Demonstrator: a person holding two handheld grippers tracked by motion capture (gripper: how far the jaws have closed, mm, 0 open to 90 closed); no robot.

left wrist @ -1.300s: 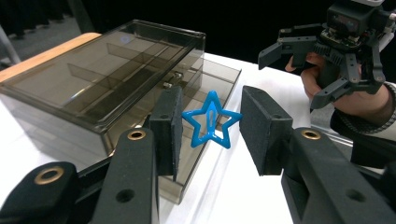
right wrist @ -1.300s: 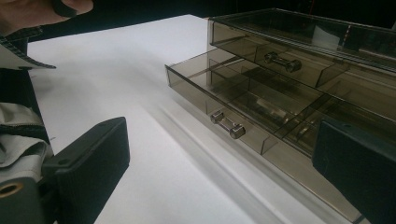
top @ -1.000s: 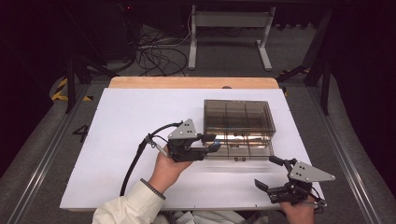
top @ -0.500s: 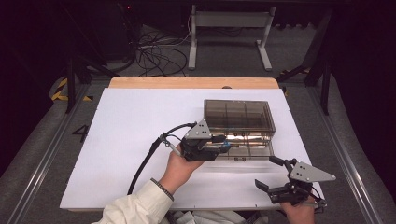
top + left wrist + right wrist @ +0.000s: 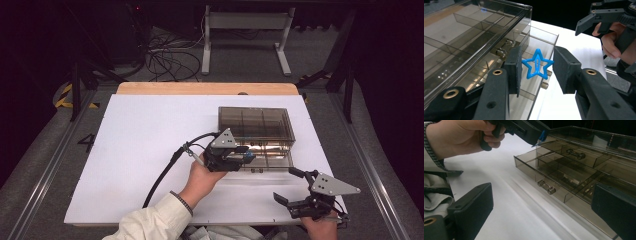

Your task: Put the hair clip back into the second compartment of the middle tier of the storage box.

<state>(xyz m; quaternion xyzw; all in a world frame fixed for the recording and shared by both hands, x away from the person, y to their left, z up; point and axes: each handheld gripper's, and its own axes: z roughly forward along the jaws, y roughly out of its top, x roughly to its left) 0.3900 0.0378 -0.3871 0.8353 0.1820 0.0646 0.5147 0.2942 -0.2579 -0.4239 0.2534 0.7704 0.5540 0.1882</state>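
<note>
Left claw [image 5: 537, 72] clamped on a blue star clip [image 5: 537, 64], held flat-on above the pulled-out drawer [image 5: 554, 173] of the smoked organizer box [image 5: 255, 122], likely for dropping into a compartment. Right claw [image 5: 295, 187] rests apart, empty, near the tabletop [image 5: 135, 150] edge, clear of the work.

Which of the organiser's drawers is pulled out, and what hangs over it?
The lower front drawer stands open below the shut upper drawer; the left gripper holds a blue star clip over it.

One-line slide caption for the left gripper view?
Left tongs grip a blue star-shaped clip above the open drawer.
</note>
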